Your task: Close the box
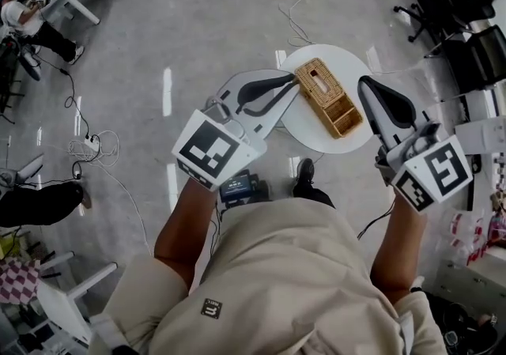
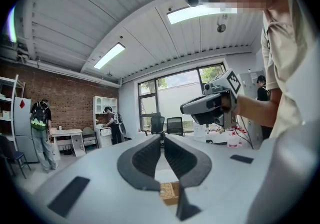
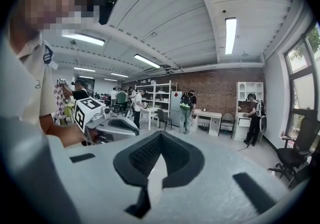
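Showing the scene from above, the head view placed the woven box on the round white desk. Its far part was covered by a slotted top, and its near end lay open to reveal compartments. The left hand-held gripper pointed at the box's far left corner, its jaws a thin slit apart with nothing between them; contact could not be judged. The right hand-held gripper was held to the right of the box, apart from it, jaws together and empty.
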Motion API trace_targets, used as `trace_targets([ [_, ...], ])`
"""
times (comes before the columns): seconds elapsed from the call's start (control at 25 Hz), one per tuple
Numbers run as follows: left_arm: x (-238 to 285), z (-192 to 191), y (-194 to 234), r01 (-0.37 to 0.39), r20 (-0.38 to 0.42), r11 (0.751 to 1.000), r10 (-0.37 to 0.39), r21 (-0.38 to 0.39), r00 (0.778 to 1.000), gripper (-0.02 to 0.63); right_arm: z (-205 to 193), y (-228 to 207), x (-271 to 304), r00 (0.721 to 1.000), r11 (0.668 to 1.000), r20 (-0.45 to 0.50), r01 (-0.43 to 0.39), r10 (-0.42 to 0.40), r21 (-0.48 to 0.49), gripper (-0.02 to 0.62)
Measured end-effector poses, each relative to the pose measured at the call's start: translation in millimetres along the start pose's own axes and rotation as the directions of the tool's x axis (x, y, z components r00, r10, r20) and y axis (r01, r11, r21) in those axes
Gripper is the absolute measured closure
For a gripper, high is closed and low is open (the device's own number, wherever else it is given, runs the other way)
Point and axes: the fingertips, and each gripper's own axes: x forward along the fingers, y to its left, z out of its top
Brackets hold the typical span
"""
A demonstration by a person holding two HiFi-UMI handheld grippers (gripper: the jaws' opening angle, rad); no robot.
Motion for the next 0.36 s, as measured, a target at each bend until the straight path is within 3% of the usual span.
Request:
trace_targets([
  [0.36, -20.4, -9.5, 6.3, -0.017, 0.021, 1.0, 0.017, 0.004, 1.0, 0.584, 0.4, 17.5, 6.4, 1.0, 1.0, -0.025, -0.005, 0.005, -0.016, 0.606],
])
